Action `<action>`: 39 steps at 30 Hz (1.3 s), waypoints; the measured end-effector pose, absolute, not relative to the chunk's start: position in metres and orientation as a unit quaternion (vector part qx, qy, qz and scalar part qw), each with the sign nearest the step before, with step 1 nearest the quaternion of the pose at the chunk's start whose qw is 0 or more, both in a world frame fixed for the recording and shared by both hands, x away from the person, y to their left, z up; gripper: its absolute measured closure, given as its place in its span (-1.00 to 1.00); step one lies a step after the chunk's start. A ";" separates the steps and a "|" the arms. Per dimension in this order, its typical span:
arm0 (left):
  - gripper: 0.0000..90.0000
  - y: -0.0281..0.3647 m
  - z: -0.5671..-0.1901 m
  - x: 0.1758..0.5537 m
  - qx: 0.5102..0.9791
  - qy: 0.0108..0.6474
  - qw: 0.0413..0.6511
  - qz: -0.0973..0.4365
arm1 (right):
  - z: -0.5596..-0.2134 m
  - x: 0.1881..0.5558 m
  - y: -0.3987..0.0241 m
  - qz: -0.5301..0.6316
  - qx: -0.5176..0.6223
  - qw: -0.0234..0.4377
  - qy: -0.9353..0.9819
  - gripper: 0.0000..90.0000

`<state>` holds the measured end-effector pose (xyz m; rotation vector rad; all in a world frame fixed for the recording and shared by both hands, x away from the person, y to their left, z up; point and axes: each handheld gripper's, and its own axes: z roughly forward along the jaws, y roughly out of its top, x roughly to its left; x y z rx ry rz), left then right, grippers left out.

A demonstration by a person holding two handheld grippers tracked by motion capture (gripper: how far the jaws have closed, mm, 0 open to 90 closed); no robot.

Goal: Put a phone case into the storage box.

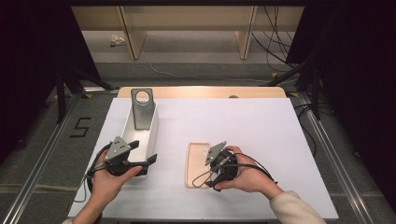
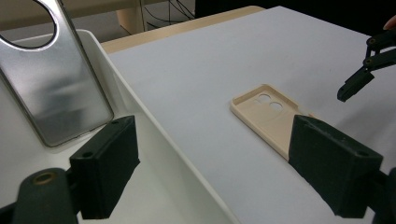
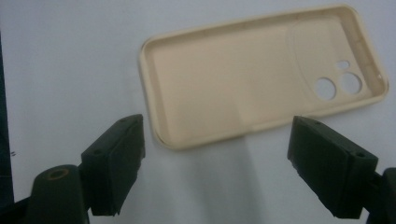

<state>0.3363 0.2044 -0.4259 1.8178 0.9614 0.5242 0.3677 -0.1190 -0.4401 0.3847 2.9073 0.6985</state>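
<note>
A beige phone case (image 1: 195,164) (image 3: 233,79) (image 2: 267,115) lies inside-up on the white table, camera holes toward the far end. My right gripper (image 1: 210,171) (image 3: 215,168) hovers over its right side, open. The case lies just beyond the fingertips and nothing is between the jaws. At the left stands a white bin (image 1: 150,133) (image 2: 140,116) with a silver phone case (image 1: 142,112) (image 2: 56,88) leaning upright inside. My left gripper (image 1: 144,152) (image 2: 215,172) is open and straddles the bin's near right wall, one jaw inside and one outside. One of the right gripper's fingers (image 2: 356,84) hangs above the table.
The white table top (image 1: 266,135) stretches to the right and far side. Beyond its far wooden edge (image 1: 201,91) are wooden furniture legs and cables on the floor. Metal rails run along both sides, and a "5" mark (image 1: 81,127) is on the floor at the left.
</note>
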 end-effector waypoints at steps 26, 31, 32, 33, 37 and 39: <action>-0.66 0.203 -0.428 0.330 0.754 0.386 0.487 0.213 | -0.447 0.369 -0.086 0.195 0.087 0.043 0.976 -0.42; -0.66 0.202 -0.428 0.330 0.754 0.385 0.488 0.212 | -0.450 0.369 -0.079 0.178 0.075 0.044 0.980 -0.38; -0.66 0.202 -0.428 0.330 0.755 0.385 0.487 0.212 | -0.451 0.369 -0.078 0.174 0.075 0.043 0.981 -0.36; -0.66 0.202 -0.428 0.330 0.754 0.385 0.487 0.212 | -0.451 0.369 -0.077 0.171 0.067 0.044 0.982 -0.34; -0.66 0.202 -0.427 0.330 0.755 0.383 0.487 0.213 | -0.454 0.368 -0.072 0.154 0.057 0.045 0.986 -0.30; -0.66 0.202 -0.427 0.330 0.756 0.383 0.487 0.213 | -0.455 0.368 -0.070 0.145 0.050 0.048 0.987 -0.28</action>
